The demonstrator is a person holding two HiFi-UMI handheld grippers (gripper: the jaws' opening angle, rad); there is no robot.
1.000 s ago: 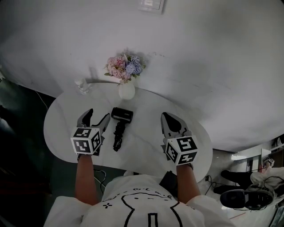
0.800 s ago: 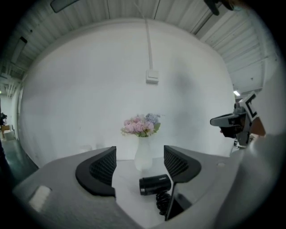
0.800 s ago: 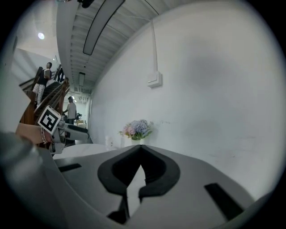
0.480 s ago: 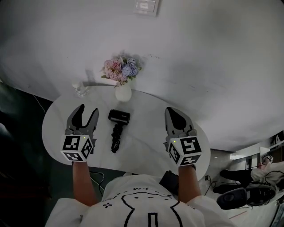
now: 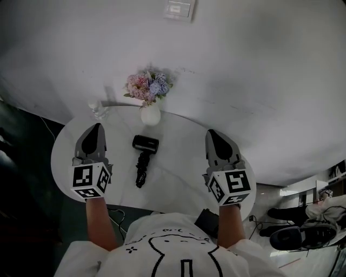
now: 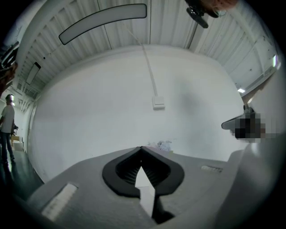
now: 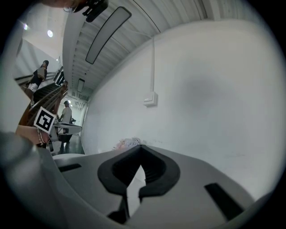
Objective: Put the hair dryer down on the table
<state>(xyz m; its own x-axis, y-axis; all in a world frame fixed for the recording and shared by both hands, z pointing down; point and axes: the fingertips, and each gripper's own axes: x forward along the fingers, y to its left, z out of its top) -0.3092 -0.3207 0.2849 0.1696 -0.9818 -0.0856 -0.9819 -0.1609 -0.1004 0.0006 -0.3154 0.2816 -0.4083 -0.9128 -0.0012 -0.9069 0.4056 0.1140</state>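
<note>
A black hair dryer [image 5: 144, 156] lies on the white round table [image 5: 178, 178], head toward the vase, its cord bundled along the handle. My left gripper [image 5: 97, 127] hovers over the table's left side, well left of the dryer, shut with nothing between its fingers. My right gripper [image 5: 211, 133] hangs over the right side, also shut and empty. In the left gripper view my left gripper [image 6: 141, 149] has its tips together against the white wall. The right gripper view shows my right gripper [image 7: 141, 148] likewise closed.
A white vase of pink and blue flowers [image 5: 148, 97] stands at the table's far edge, with a small clear object [image 5: 98, 111] to its left. A switch plate [image 5: 178, 9] is on the wall. Bags and shoes lie on the floor at right [image 5: 303, 232].
My left gripper drew away to the left of the dryer and its jaws closed from wide open. The right gripper shifted slightly right. The hair dryer stayed on the table.
</note>
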